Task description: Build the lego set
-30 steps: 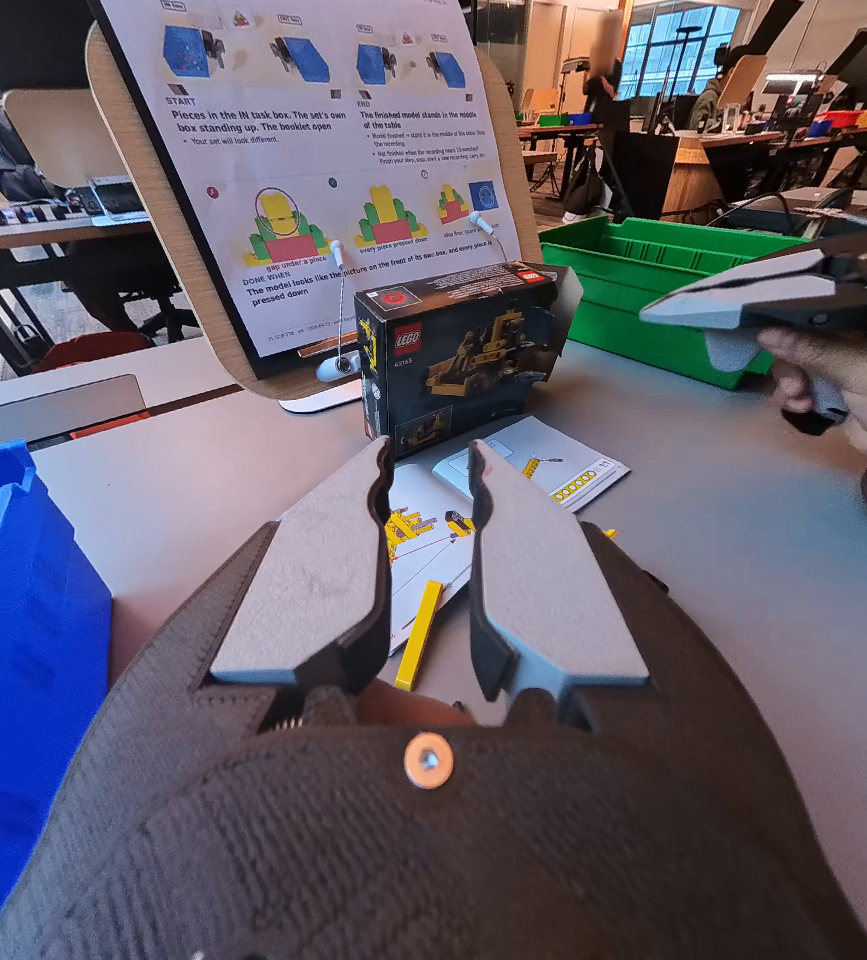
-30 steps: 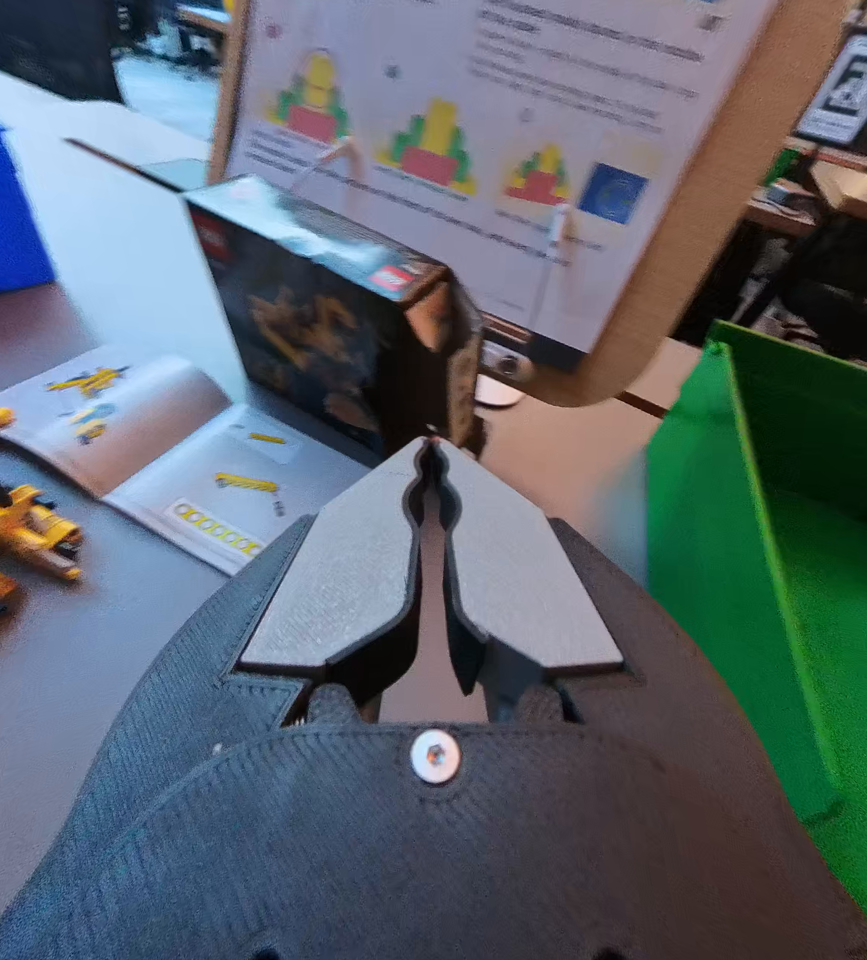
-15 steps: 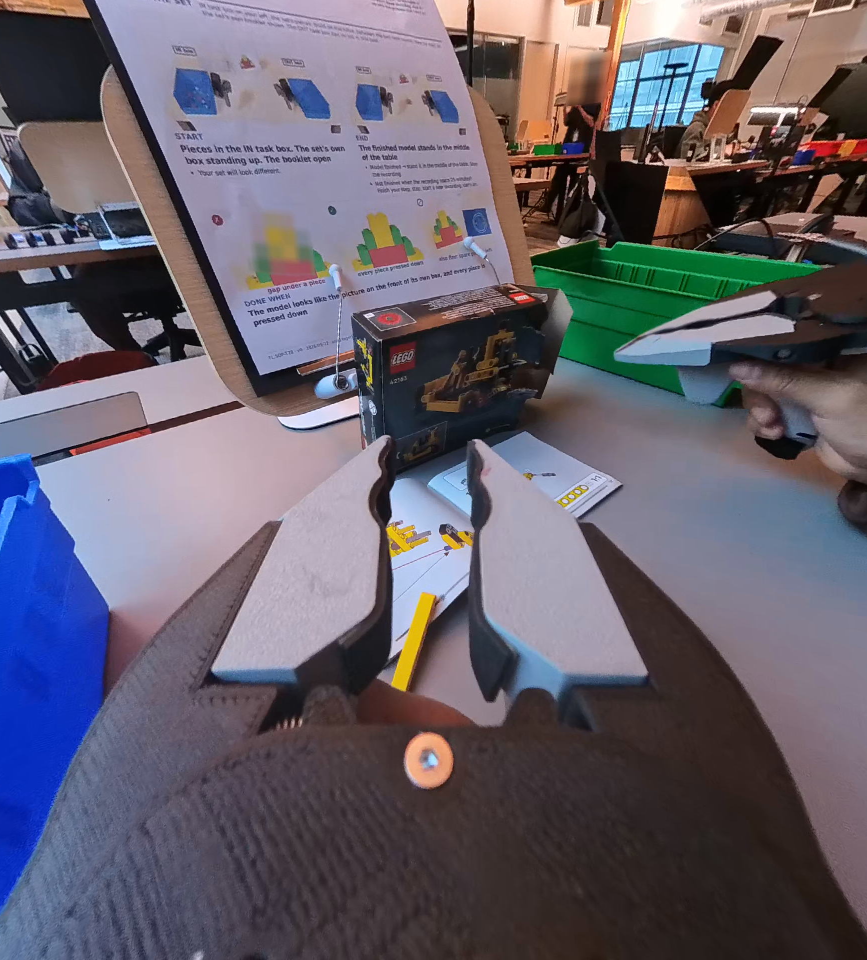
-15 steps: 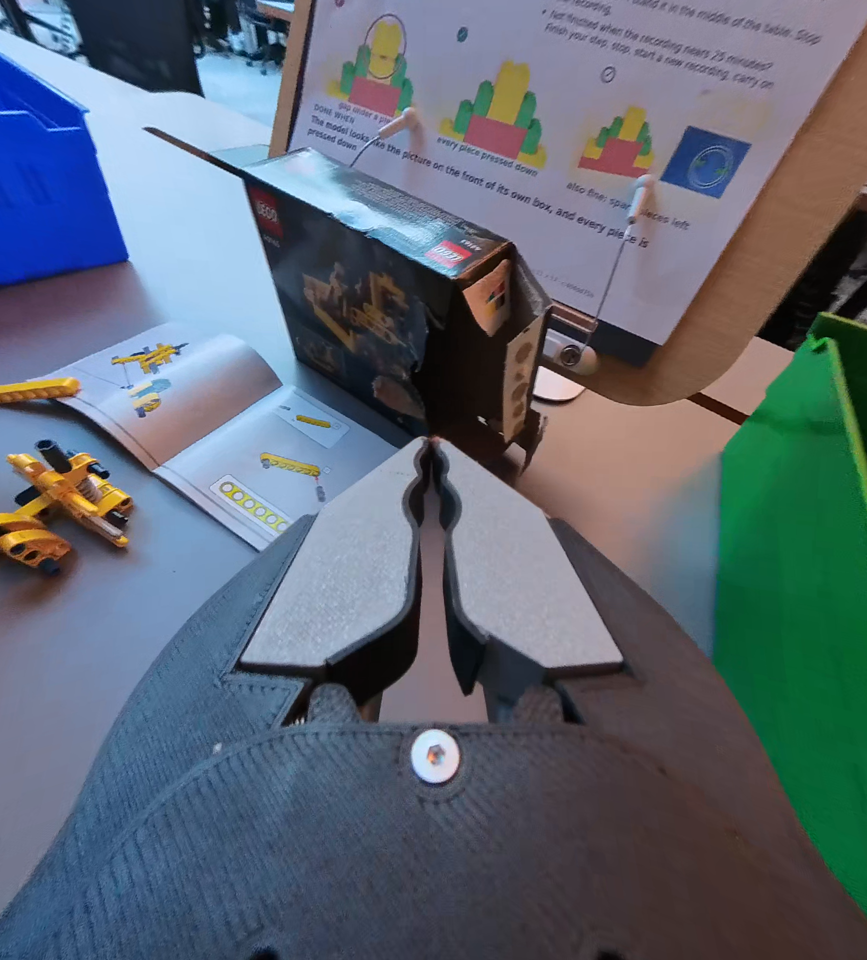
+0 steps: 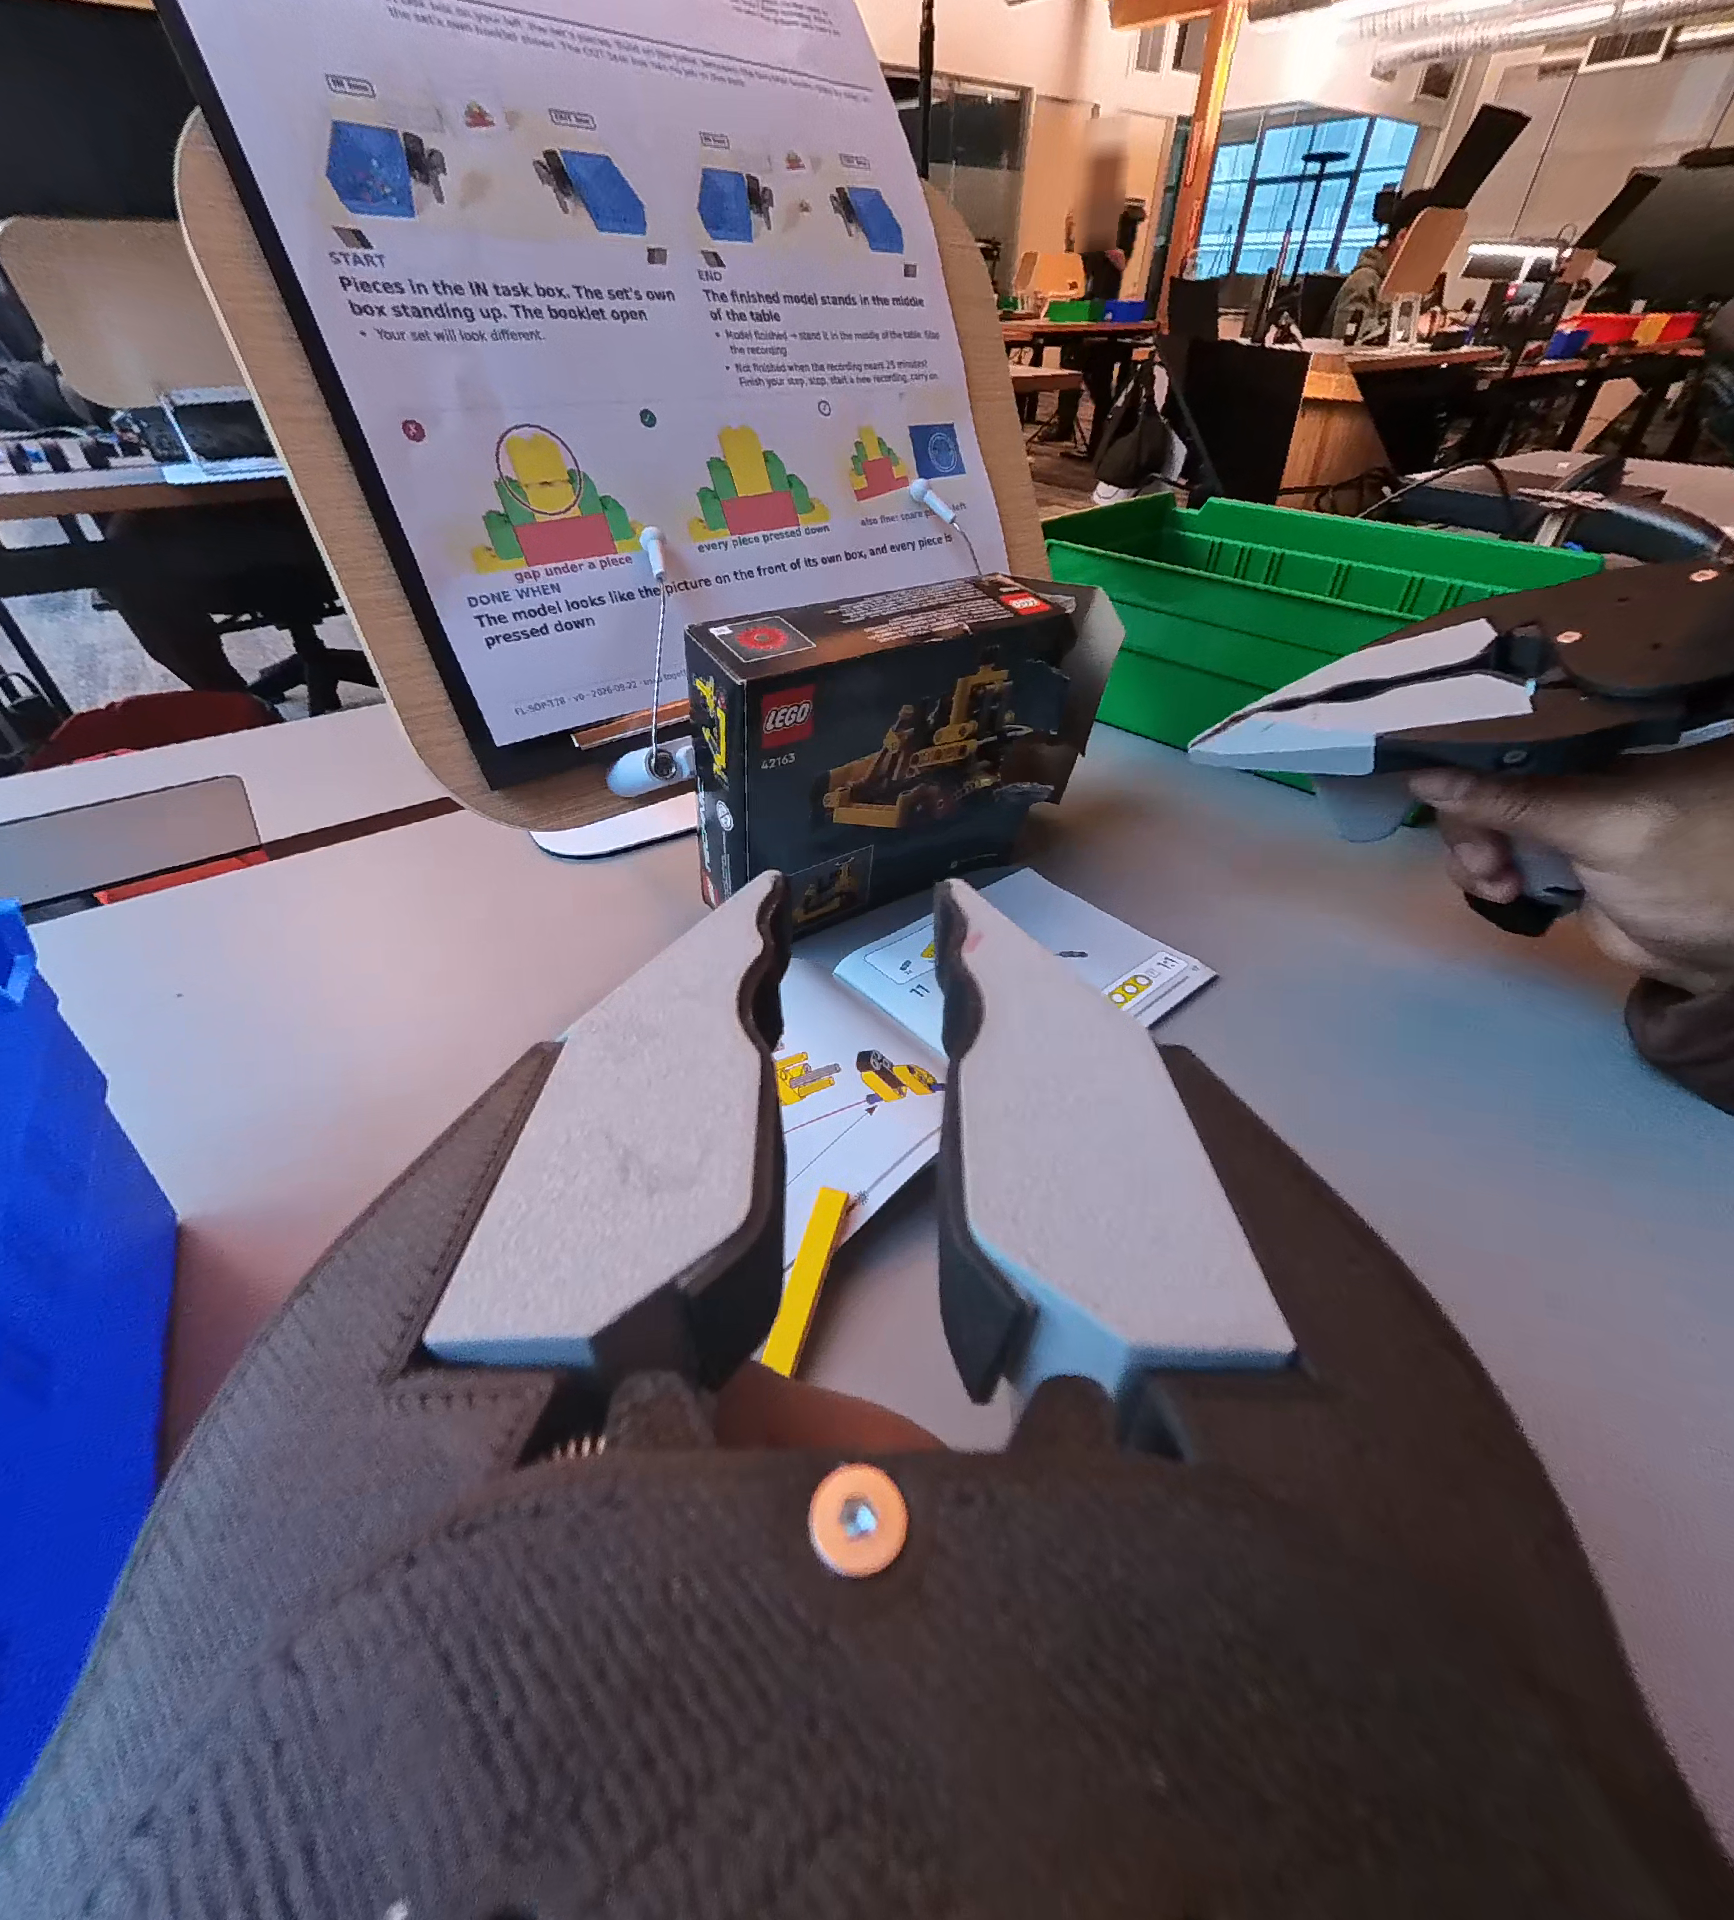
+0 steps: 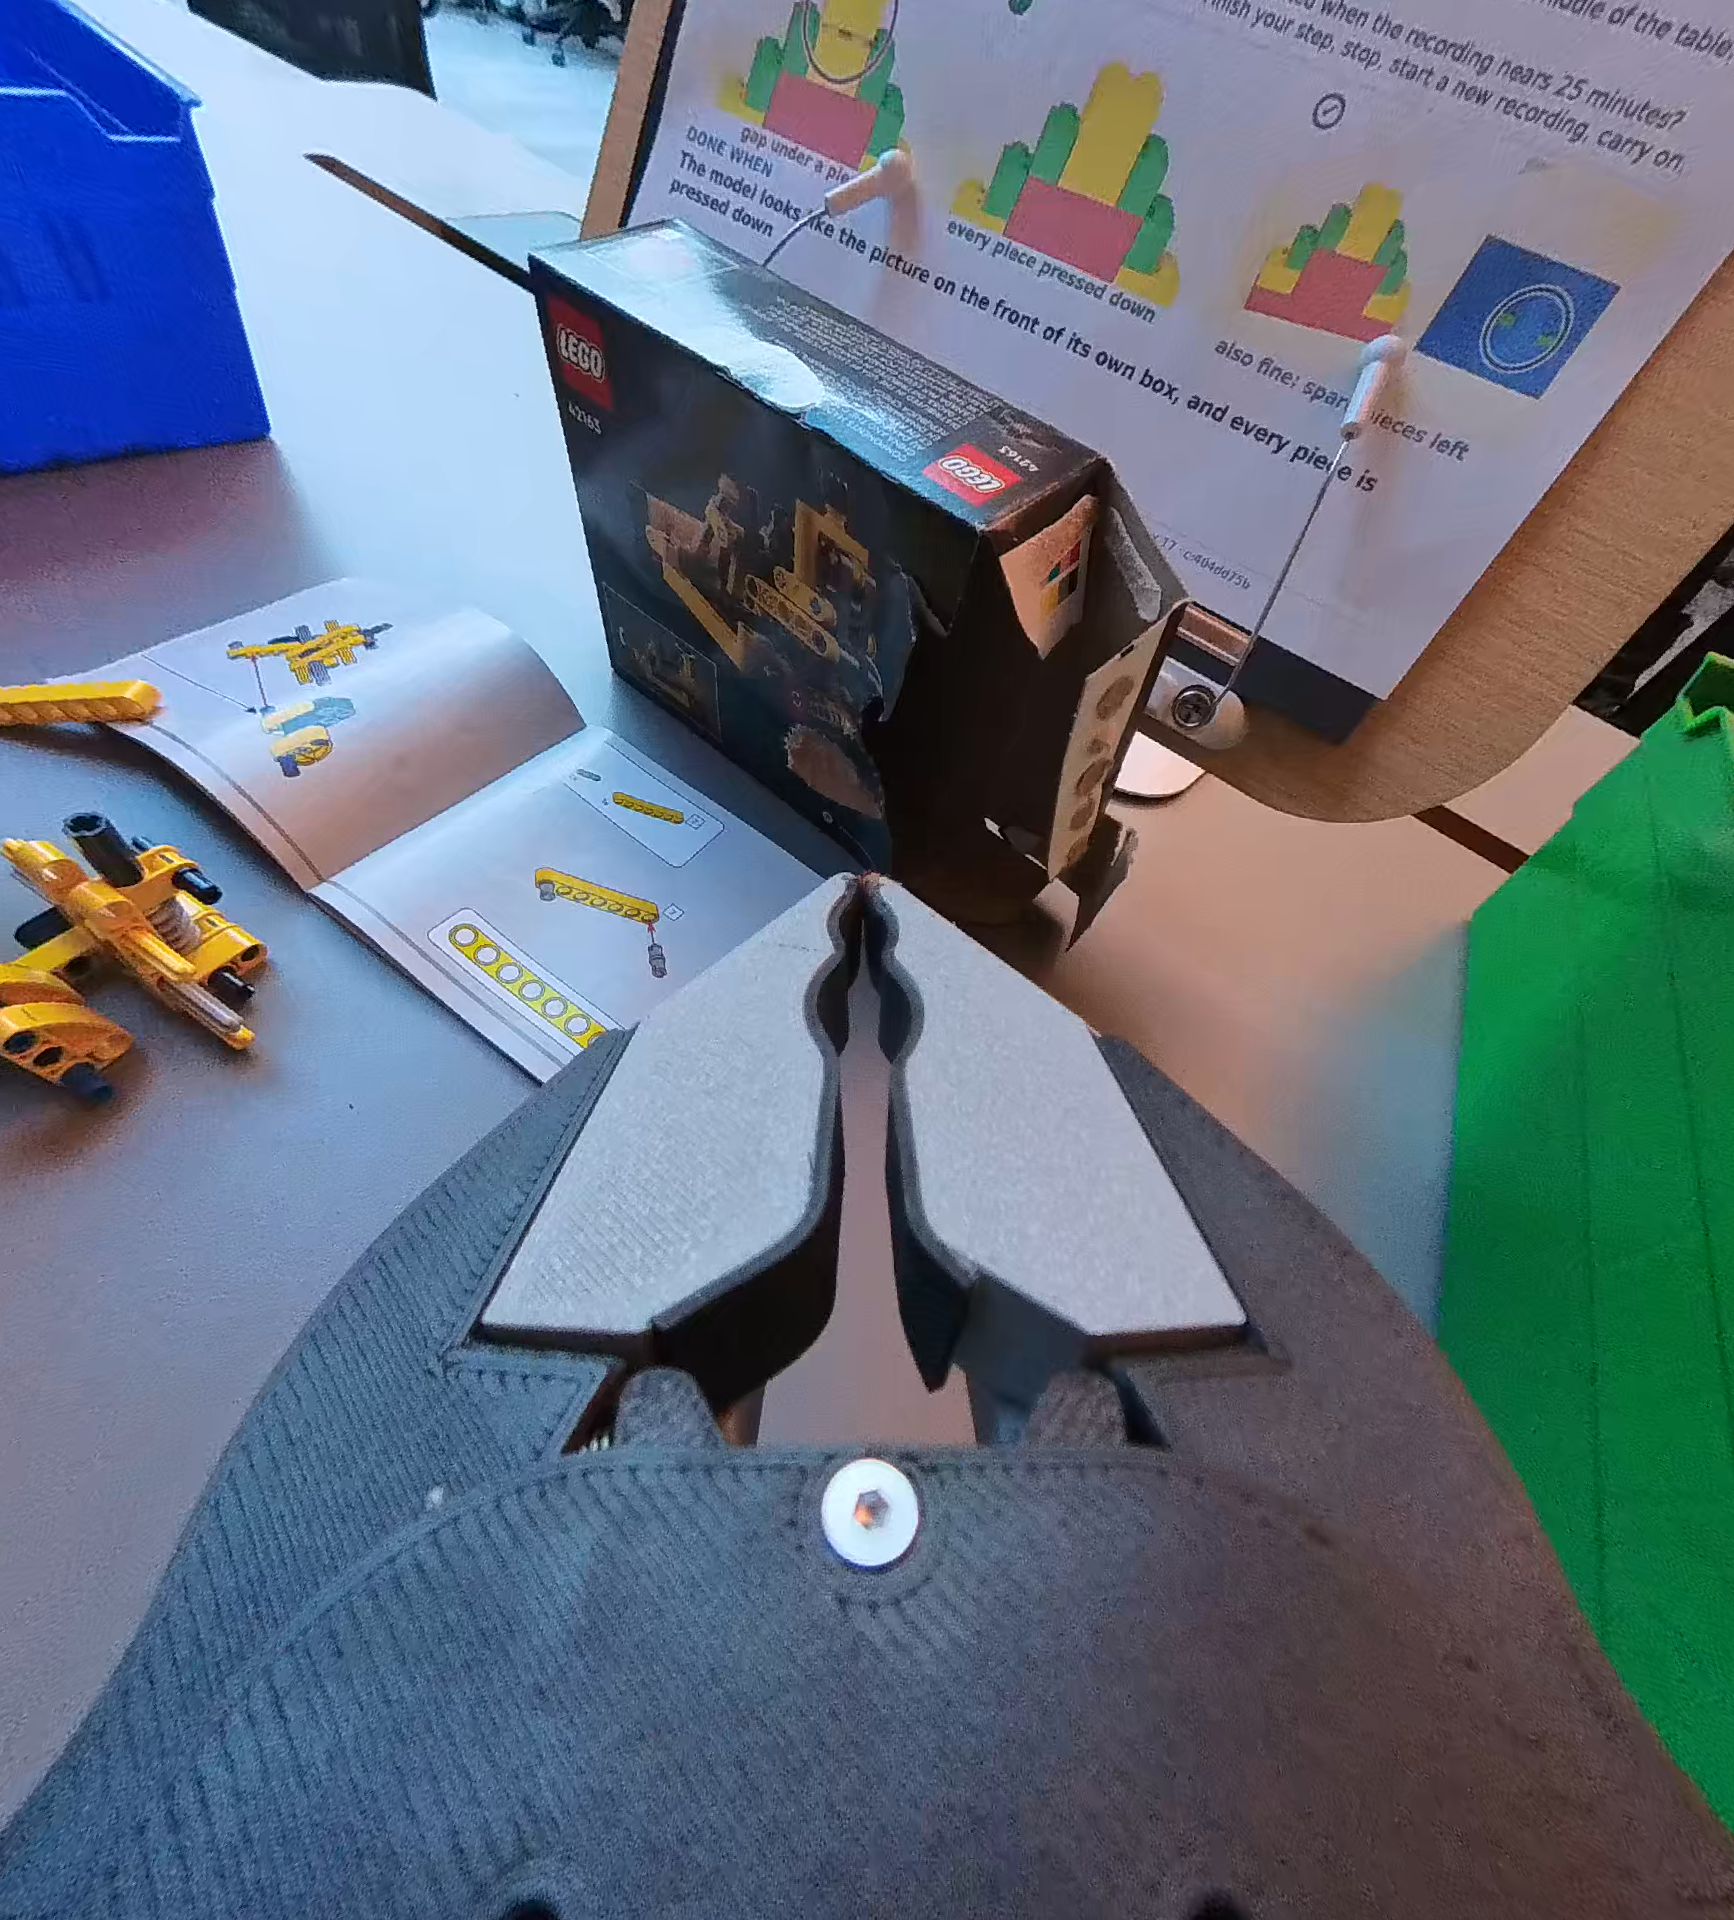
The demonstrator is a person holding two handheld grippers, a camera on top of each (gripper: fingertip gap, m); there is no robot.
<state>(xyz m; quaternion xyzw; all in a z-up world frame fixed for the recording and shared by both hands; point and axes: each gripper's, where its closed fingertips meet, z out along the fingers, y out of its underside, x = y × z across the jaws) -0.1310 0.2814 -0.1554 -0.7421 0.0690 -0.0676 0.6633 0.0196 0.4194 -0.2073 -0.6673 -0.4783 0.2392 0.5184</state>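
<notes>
The black set box (image 5: 894, 748) (image 6: 790, 582) stands on the grey table, with the open booklet (image 5: 946, 1039) (image 6: 427, 769) in front of it. A loose yellow beam (image 5: 806, 1278) (image 6: 58, 703) lies at the booklet's near-left edge. A partly built yellow and black model (image 6: 94, 945) lies on the table left of the booklet. My left gripper (image 5: 858, 914) is open and empty, held above the booklet and beam. My right gripper (image 6: 865, 883) is shut and empty, its tips just short of the box's torn right end. It also shows in the left wrist view (image 5: 1216, 743), held by a hand.
A blue bin (image 5: 1, 1299) (image 6: 63, 229) stands at the table's left. A green bin (image 5: 1289, 592) (image 6: 1652, 1143) stands at the right. A wooden stand with a printed instruction sheet (image 5: 634, 364) (image 6: 1258, 260) rises behind the box. Other desks and people are far behind. One gripper's finger ends stand about 20 cm off the other's.
My right gripper has swung left and down towards the box, staying shut. My left gripper has drawn back a little and stays open.
</notes>
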